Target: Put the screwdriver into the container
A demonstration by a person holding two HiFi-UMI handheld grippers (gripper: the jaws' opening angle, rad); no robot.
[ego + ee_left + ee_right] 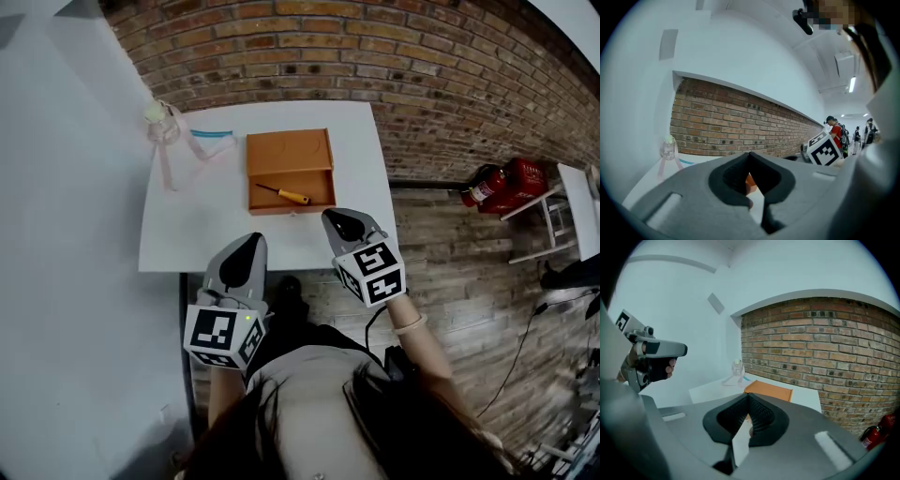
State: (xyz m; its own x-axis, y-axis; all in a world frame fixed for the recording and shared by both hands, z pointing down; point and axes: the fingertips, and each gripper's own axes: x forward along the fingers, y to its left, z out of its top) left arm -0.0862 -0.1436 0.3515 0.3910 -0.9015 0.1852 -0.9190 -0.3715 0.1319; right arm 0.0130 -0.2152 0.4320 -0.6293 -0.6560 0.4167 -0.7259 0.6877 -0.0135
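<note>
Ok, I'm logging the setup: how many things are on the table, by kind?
Container: 1
Screwdriver: 1
Bottle: 1
Bag: 1
Total: 4

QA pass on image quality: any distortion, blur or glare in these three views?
Head view: heavy fisheye, brick wall bows, even light, screwdriver in the container legible. Left gripper view: dark vignette, near jaws soft, ceiling lamp bright without flare. Right gripper view: same vignette, wall curves, no glare.
</note>
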